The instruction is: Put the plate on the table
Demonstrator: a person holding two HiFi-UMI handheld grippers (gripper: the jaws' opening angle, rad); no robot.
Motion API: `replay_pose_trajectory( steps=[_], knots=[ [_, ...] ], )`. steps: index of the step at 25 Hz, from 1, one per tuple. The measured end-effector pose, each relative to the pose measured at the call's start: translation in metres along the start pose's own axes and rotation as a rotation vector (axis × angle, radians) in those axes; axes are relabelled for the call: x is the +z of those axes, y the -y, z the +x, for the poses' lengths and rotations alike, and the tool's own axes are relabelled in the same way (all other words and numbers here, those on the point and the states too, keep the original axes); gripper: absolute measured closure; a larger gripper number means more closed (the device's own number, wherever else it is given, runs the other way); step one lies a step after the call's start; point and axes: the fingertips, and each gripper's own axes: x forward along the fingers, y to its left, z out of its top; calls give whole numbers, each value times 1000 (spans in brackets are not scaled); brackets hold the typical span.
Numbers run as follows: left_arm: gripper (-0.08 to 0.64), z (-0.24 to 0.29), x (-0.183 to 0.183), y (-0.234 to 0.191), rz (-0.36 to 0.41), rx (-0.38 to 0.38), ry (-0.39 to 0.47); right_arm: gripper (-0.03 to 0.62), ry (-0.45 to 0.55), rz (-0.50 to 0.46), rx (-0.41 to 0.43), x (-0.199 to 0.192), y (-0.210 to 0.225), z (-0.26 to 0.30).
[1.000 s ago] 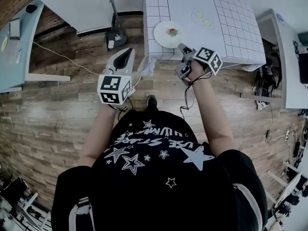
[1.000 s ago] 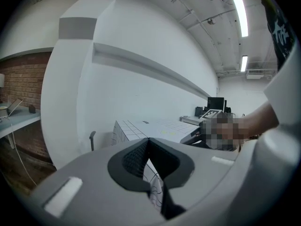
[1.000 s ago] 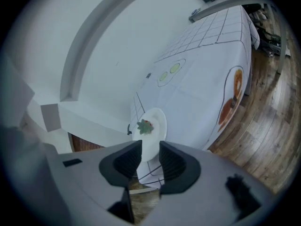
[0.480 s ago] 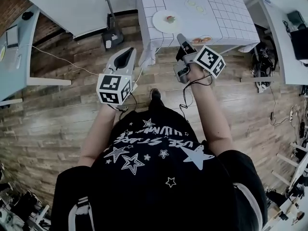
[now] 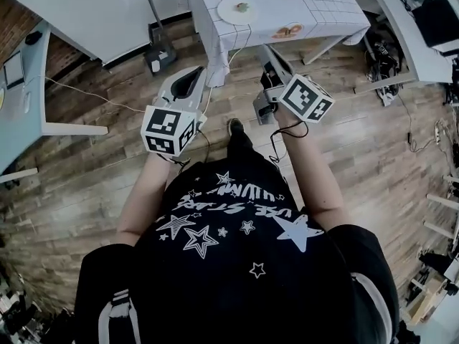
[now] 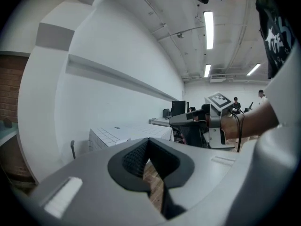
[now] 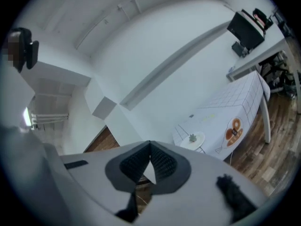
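Observation:
A white plate (image 5: 237, 9) with a small green and red item on it rests near the front left corner of the table (image 5: 308, 6), which has a white gridded cloth. In the right gripper view the plate (image 7: 194, 139) lies far off on that table (image 7: 225, 107). My right gripper (image 5: 267, 54) hangs over the wooden floor, well short of the table, shut and empty; its pads (image 7: 162, 163) meet at the tips. My left gripper (image 5: 192, 77), level with it to the left, is also shut with nothing between its pads (image 6: 136, 157). The left gripper view shows the right gripper (image 6: 175, 121).
A black stand (image 5: 159, 52) sits on the floor left of the table, with cables trailing nearby. A light desk (image 5: 29, 84) is at the far left. White desks with dark equipment (image 5: 423, 20) line the right. Wooden floor (image 5: 107, 163) surrounds me.
The table and plate have receded toward the top of the head view. My right gripper has drawn back from the plate's edge. The plate stays on the table.

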Motion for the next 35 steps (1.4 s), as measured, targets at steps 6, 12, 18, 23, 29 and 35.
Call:
replay_pose_trajectory(
  steps=[6,12,18,23,29,35],
  knots=[
    [551,-20,4,30,10,-111,37,580,4,-205,-69,-24,-36,-50],
    [551,-24,-13,69,-14,-209,5,580,-46,-131,-118,-57,-39,-99],
    [551,-30,-22,83,-25,-227,0,580,-87,-196,-143,-67,-44,-113],
    [551,-30,-22,91,-39,-210,-3,580,-107,-230,-129,-67,-48,-119],
    [551,-44,-34,118,-31,-193,-28,580,-149,-260,-125,-82,-47,-144],
    [551,-71,-18,141,-30,-160,-49,580,-141,-250,-102,-68,-67,-174]
  ],
)
